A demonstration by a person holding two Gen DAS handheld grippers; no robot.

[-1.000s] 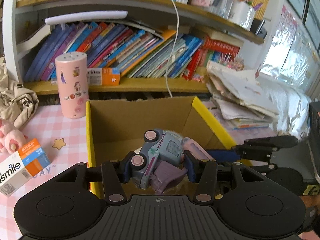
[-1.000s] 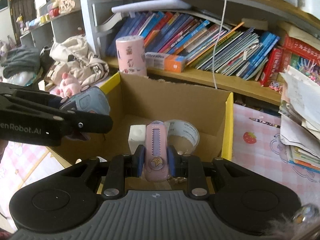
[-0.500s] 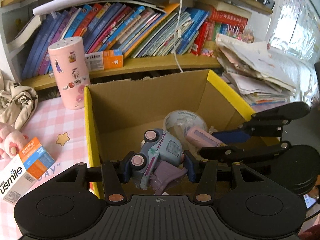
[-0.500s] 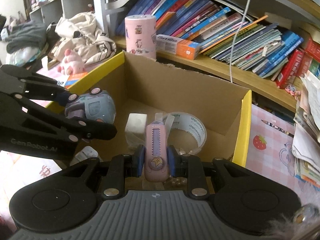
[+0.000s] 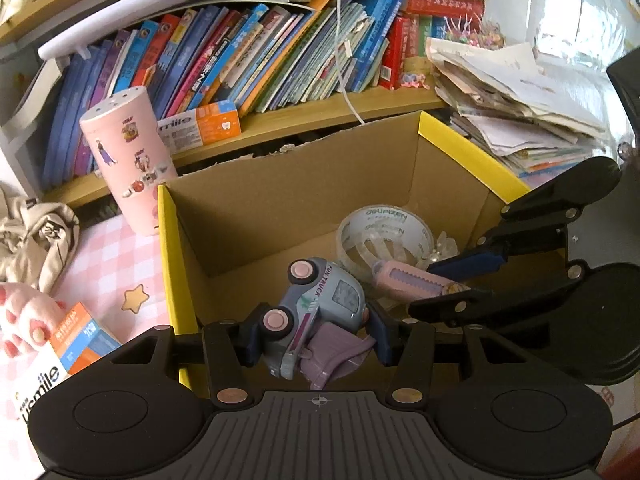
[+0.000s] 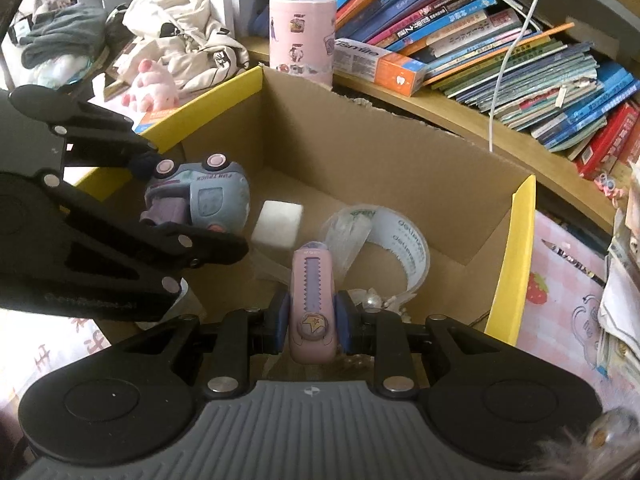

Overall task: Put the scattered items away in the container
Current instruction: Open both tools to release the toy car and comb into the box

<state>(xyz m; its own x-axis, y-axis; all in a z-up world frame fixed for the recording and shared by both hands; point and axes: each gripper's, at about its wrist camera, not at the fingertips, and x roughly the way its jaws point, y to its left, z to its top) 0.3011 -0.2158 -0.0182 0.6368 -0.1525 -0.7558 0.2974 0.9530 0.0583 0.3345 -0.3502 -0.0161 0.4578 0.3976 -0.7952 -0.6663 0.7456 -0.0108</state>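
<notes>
Holding stuff over the cardboard box (image 5: 288,208) with both claws right now. The left gripper (image 5: 312,336) is clamped on a little blue toy truck (image 5: 320,312), which sits tilted on its side with the pink wheels facing up, just inside the box's left wall. The right gripper (image 6: 310,320) is pinched on a pink utility knife (image 6: 312,300), pointing down into the middle of the box.

Already sitting on the box floor: a roll of clear tape (image 6: 396,240) toward the back right corner, and a white cube (image 6: 278,222) near the back left, just beside the truck in the right wrist view. Some crinkly clear bits lie by the tape, can't tell what they are.

Room-wise, the two claws are pretty close together inside the opening; in the left wrist view the right gripper's fingers (image 5: 464,268) come in from the right rim with the knife almost touching the tape roll. The bare floor is mostly front left, under the truck. The yellow rim edges (image 5: 168,264) on the left and right walls stand clear of both claws.

Outside the box on the pink checked table (image 5: 112,256): a pink cylinder with stickers (image 5: 128,160) right at the back left corner of the box, a toothpaste carton (image 5: 60,356) along the left wall, and a pink plush (image 6: 152,84) beyond it.
</notes>
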